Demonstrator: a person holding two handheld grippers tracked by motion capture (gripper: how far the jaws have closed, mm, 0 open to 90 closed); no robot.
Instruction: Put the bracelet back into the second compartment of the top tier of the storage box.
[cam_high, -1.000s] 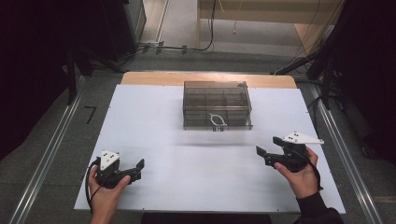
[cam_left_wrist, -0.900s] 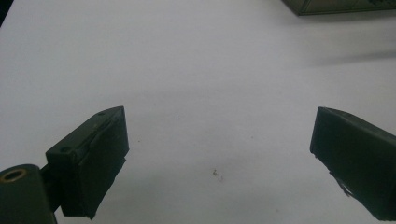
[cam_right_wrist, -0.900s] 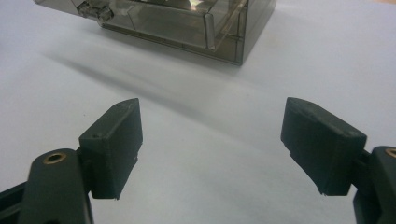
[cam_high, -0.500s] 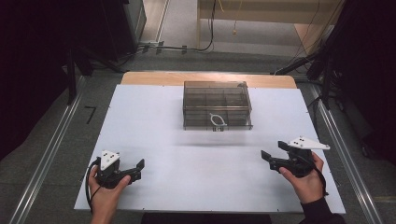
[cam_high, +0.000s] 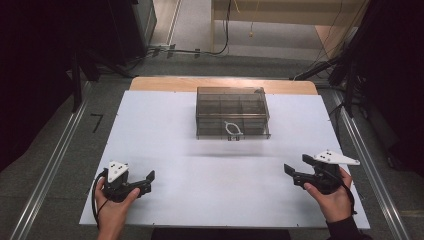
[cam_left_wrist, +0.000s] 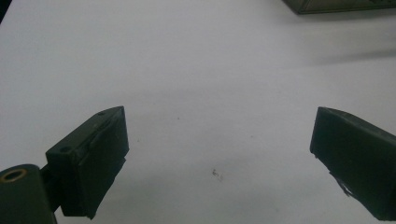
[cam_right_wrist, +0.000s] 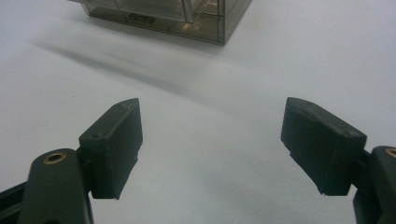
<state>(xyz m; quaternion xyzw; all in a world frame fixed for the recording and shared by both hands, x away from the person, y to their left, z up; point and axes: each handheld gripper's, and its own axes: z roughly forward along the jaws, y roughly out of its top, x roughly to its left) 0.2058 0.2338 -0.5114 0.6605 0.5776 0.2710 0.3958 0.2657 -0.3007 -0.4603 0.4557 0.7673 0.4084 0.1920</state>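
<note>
A clear smoky plastic compartment box (cam_high: 232, 111) stands on the white table top (cam_high: 200, 165), toward the far middle. A white looped cord (cam_high: 232, 129) lies in its front middle compartment. My left gripper (cam_high: 145, 181) rests near the front left corner of the table, held by a hand, jaws wide apart with bare table between them (cam_left_wrist: 219, 154). My right gripper (cam_high: 295, 172) sits at the front right, open and pointing left toward the middle. In the right gripper view (cam_right_wrist: 210, 149) the box corner (cam_right_wrist: 205, 18) lies ahead, well beyond the jaws.
The white sheet covers a wooden table whose far edge (cam_high: 220, 82) shows behind the box. Metal rails (cam_high: 50, 170) run along both sides on the floor. Cables (cam_high: 200, 50) lie on the floor beyond the table.
My right gripper has drifted nearer to the front edge of the table and slightly right. The left gripper and the box have stayed put.
</note>
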